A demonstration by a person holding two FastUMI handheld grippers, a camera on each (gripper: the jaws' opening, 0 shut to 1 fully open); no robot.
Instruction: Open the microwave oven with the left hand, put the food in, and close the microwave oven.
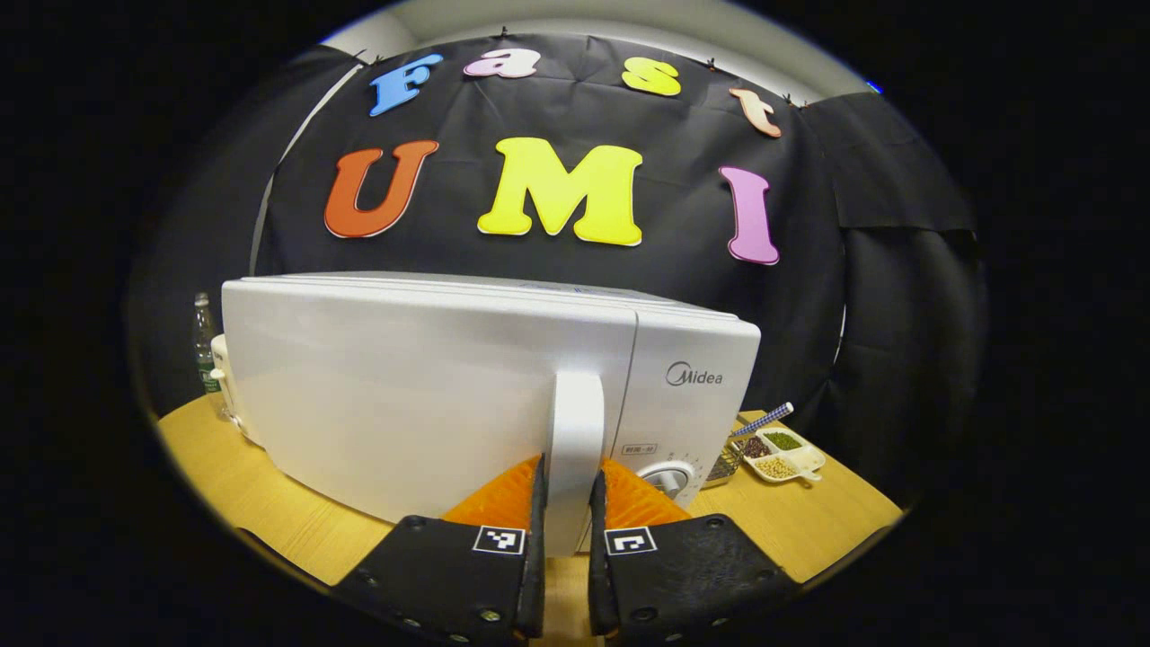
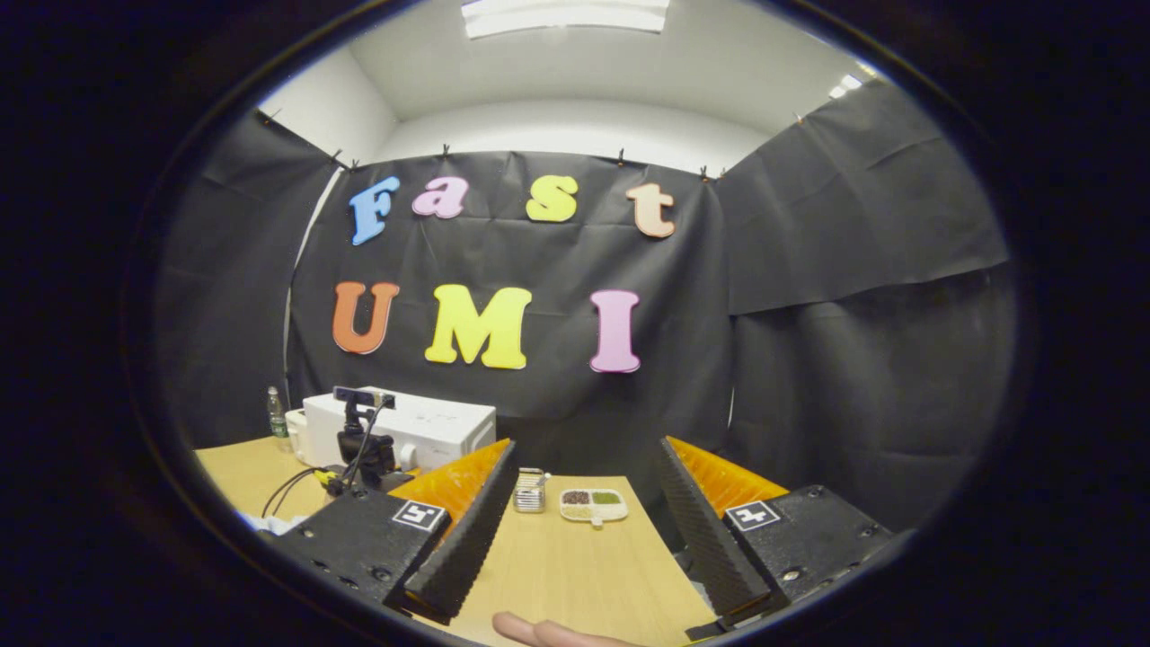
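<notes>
White microwave [image 1: 431, 395] standing on the wooden surface [image 1: 269, 512], its door shut, dial at lower right. Left gripper [image 1: 568, 503] clenched on the upright door handle [image 1: 575, 440], one finger each side. Right gripper [image 2: 584, 530], jaws spread wide and holding nothing, faces a divided dish [image 2: 593, 505] across the surface.

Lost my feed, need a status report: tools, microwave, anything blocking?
Left tool shut on white microwave door handle. Right tool open, empty. Door closed. Nothing blocking.
</notes>
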